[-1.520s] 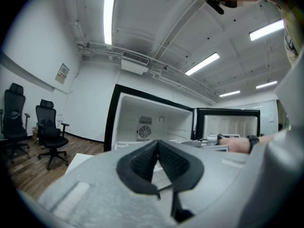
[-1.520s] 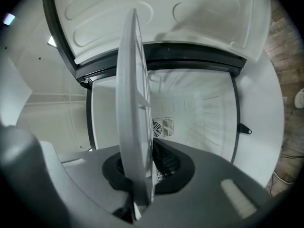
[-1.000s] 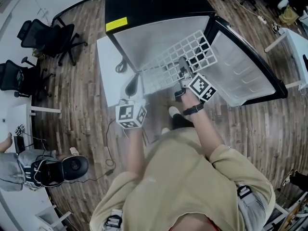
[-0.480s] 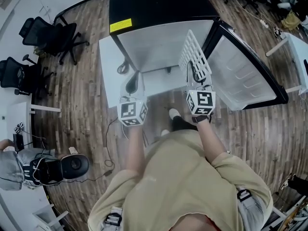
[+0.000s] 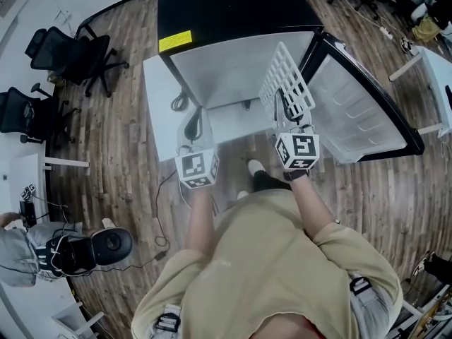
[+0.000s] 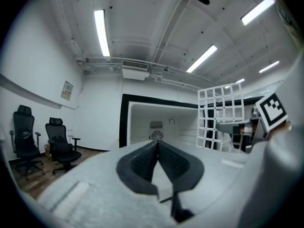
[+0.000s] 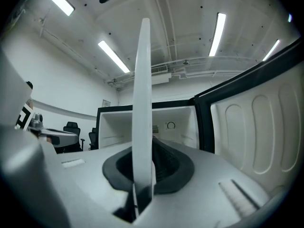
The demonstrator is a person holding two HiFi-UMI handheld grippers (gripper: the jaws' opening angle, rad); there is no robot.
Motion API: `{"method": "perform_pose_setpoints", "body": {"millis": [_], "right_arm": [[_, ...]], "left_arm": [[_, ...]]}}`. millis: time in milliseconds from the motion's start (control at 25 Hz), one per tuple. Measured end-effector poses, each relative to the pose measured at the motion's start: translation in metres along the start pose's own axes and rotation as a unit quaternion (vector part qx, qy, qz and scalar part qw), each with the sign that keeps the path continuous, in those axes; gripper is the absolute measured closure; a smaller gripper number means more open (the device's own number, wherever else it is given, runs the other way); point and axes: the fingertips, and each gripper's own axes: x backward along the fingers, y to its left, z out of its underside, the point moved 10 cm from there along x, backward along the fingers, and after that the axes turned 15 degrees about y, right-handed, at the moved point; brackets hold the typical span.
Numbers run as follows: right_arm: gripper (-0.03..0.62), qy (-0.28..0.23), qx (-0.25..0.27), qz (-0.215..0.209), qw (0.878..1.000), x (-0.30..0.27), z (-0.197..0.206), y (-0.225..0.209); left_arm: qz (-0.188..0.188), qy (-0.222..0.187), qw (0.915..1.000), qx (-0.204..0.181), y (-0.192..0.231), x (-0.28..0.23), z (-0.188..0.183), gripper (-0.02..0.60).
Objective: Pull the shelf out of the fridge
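The white wire grid shelf (image 5: 284, 82) is outside the black fridge (image 5: 226, 6), turned up on its edge in front of the open cavity (image 5: 226, 69). My right gripper (image 5: 285, 111) is shut on its near rim. In the right gripper view the shelf (image 7: 142, 94) shows edge-on as a narrow white bar rising from between the pads of my right gripper (image 7: 142, 172). My left gripper (image 5: 195, 124) is to the left of the shelf, shut, with nothing between its pads. In the left gripper view the left gripper (image 6: 157, 145) points into the fridge, with the shelf (image 6: 219, 118) to its right.
The fridge door (image 5: 360, 104) stands swung open at the right, close to the shelf. Black office chairs (image 5: 70, 55) are at the far left, and a white table (image 5: 434, 62) at the far right. A cable (image 5: 178, 99) hangs beside the fridge's left wall.
A second ago the shelf lay nearly flat at the fridge mouth; my right gripper has since turned it up on its edge. The left gripper has barely moved.
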Motion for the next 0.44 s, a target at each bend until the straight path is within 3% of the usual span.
{"method": "perform_pose_setpoints", "body": {"millis": [160, 440], "right_arm": [[0.565, 0.013, -0.005, -0.031, 0.999, -0.008, -0.001, -0.005], [0.565, 0.034, 0.069, -0.176, 0.981, -0.049, -0.029, -0.008]], "left_arm": [[0.011, 0.001, 0.9999, 0.003, -0.003, -0.005, 0.001, 0.581], [0.012, -0.04, 0.9989, -0.019, 0.009, -0.029, -0.025, 0.581]]}}
